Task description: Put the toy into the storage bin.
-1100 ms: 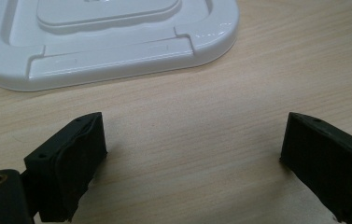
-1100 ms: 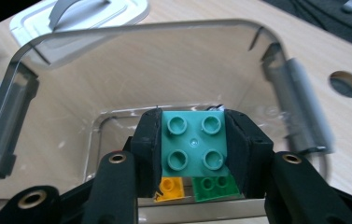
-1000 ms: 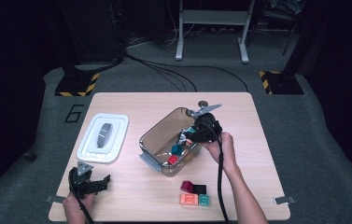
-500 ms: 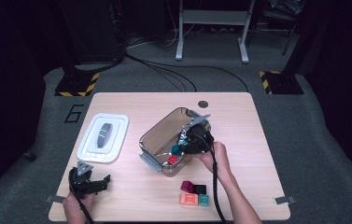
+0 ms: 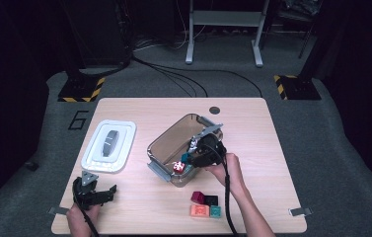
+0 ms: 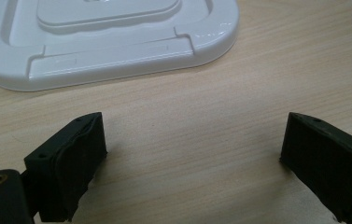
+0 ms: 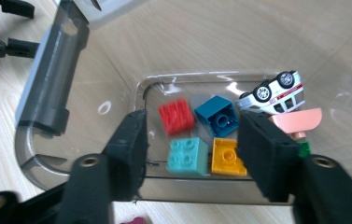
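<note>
A clear grey-tinted bin (image 5: 166,139) stands at mid-table. My right gripper (image 5: 193,154) hangs over its near right corner, open, with nothing between its fingers. Looking down past the right gripper (image 7: 194,140), the bin's floor holds a red brick (image 7: 176,115), a blue brick (image 7: 217,115), a teal brick (image 7: 188,156), a yellow brick (image 7: 227,156), an upturned white toy car (image 7: 276,91) and a pink piece (image 7: 297,121). My left gripper (image 5: 105,193) rests open at the table's near left. The left gripper (image 6: 192,154) spans bare wood, just short of the white lid (image 6: 108,42).
The white lid (image 5: 109,145) lies flat left of the bin. Several small blocks (image 5: 204,205) sit near the front edge, beside my right forearm. A dark round hole (image 5: 215,110) marks the table's far side. The bin's grey latch handle (image 7: 47,88) sticks out at the left.
My right gripper has moved along the bin toward the near edge and now looks down on the toys inside. The left gripper has stayed put.
</note>
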Available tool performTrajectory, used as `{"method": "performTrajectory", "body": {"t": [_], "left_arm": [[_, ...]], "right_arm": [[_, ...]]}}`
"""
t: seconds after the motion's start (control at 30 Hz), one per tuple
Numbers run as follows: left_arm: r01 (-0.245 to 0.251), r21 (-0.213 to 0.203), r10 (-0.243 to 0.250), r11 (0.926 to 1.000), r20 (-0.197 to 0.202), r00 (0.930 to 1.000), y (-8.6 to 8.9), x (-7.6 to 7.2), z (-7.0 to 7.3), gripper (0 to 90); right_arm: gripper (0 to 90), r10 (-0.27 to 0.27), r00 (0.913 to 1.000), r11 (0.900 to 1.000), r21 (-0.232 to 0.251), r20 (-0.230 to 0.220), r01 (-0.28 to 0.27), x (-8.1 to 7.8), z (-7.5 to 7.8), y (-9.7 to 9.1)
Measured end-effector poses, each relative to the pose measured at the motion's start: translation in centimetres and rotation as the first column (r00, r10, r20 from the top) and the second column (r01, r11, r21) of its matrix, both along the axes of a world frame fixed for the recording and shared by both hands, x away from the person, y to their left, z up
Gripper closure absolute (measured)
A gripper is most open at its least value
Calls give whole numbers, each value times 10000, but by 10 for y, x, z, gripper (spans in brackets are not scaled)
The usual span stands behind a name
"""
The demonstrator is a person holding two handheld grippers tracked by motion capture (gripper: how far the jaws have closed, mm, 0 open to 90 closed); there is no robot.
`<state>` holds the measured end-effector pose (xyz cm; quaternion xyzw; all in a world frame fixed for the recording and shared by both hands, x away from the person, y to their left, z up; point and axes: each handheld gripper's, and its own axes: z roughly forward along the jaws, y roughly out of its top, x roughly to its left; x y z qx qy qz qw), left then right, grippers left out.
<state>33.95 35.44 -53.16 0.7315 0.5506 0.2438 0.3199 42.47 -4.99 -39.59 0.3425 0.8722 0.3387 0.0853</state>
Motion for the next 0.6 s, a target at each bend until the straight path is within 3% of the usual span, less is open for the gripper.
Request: {"method": "performTrajectory", "body": {"t": [0.23,0.43,0.6], "left_arm": [[-15,-17,15,10000,11,10000,0,0,0,66],[-2,-3,2,10000,0,10000,0,0,0,65],[-14,-18,14,10000,11,10000,0,0,0,65]], "right_arm": [[218,-156,9984,9994,325,540,139,-7,12,-9],[165,-327,9961,9978,596,817,278,-18,18,-24],[146,-515,9947,9964,724,888,451,-30,13,-40]]}}
